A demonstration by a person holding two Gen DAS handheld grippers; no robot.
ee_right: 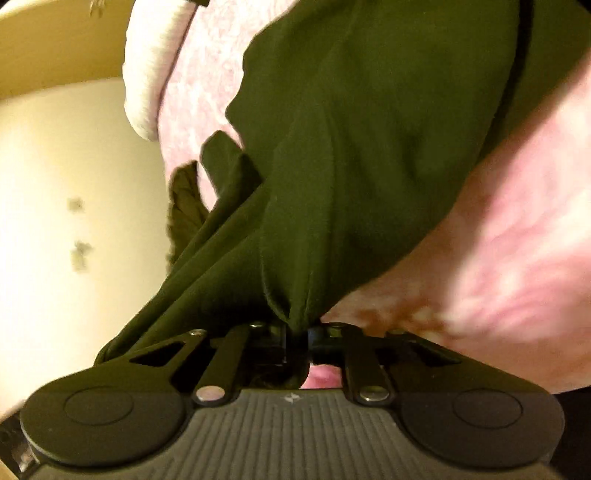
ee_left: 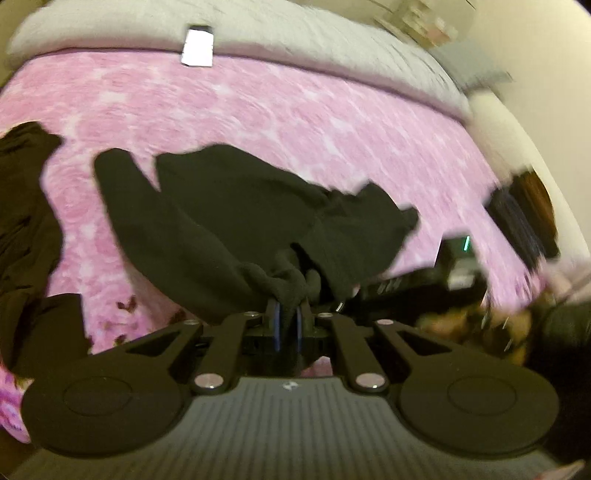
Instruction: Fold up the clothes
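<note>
A dark garment (ee_left: pixel 240 206) lies bunched on a pink patterned bedspread (ee_left: pixel 295 110). My left gripper (ee_left: pixel 289 302) is shut on a gathered edge of it at the near side. In the right wrist view the same dark cloth (ee_right: pixel 351 147) hangs stretched from my right gripper (ee_right: pixel 295 326), which is shut on a pinched fold of it above the pink bedspread (ee_right: pixel 517 240). The right gripper's body (ee_left: pixel 424 284) shows at the right of the left wrist view.
More dark clothing (ee_left: pixel 26 206) lies at the left on the bed. A grey blanket (ee_left: pixel 295 29) runs along the far side with a white card (ee_left: pixel 198 46) on it. A cream wall (ee_right: pixel 66 184) is at the left of the right wrist view.
</note>
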